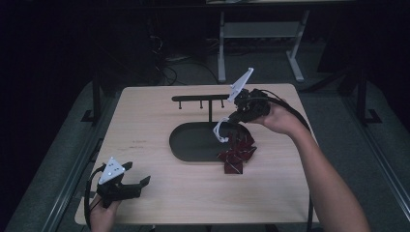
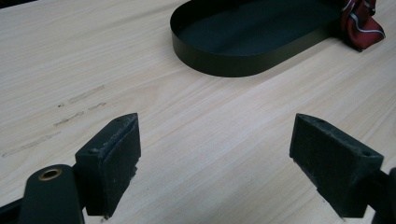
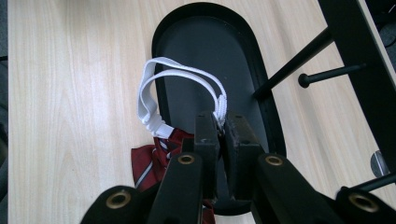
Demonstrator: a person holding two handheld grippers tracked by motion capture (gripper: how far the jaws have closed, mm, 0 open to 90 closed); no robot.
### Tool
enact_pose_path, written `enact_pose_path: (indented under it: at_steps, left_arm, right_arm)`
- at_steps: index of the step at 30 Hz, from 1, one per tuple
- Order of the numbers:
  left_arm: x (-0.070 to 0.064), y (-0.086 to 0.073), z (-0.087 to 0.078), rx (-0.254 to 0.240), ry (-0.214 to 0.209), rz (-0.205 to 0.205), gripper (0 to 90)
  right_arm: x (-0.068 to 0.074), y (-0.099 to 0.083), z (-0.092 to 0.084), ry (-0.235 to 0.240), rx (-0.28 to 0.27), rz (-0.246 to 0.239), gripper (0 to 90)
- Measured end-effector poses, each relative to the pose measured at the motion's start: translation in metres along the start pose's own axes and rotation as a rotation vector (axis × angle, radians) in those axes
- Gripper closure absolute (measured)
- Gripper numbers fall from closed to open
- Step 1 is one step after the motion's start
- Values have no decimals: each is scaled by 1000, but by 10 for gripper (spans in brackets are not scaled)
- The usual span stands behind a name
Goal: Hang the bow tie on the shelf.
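Broadly, the table [image 1: 159, 193] offers most of its bare wood on the near-left side of the oval black tray [image 1: 193, 142], which I take as the landmark; that stretch runs unbroken from the tray's wall to the table's near and left edges, save for a few faint scuff marks seen in the left gripper view. Beyond the tray's far side the table's back edge is close, and a black rack [image 1: 200, 99] with a horizontal bar and short downward pegs rises from the tray on a thin post, crowding the space above the tray's far half. To the right of the tray a strip of bare wood runs on to the table's right edge.

At the tray's near-right rim lies a dark red striped cloth [image 1: 237, 152], partly over the rim and partly on the table. A white elastic loop [image 3: 161, 100] is joined to that cloth and arches up above the tray's right part.

The right gripper [image 1: 232, 118] hangs above the tray's right end, just below the rack's bar, its jaws pressed together on the top of the white elastic loop. The left gripper [image 1: 138, 186] sits well to the near-left of the tray, close to the table's near edge, jaws spread wide with only bare wood between them.
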State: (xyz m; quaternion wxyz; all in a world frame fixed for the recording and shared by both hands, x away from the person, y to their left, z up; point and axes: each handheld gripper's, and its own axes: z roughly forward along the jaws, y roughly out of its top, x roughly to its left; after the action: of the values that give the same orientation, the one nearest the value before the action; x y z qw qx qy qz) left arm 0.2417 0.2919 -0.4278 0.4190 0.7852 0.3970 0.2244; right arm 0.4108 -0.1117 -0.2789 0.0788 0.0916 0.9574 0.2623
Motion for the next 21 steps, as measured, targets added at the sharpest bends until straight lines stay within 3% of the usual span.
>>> enact_pose_path:
  at_steps: [21]
  left_arm:
    - [0,0,-1,-3,1,-1,161]
  right_arm:
    - [-19,20,-6,-19,31,14,840]
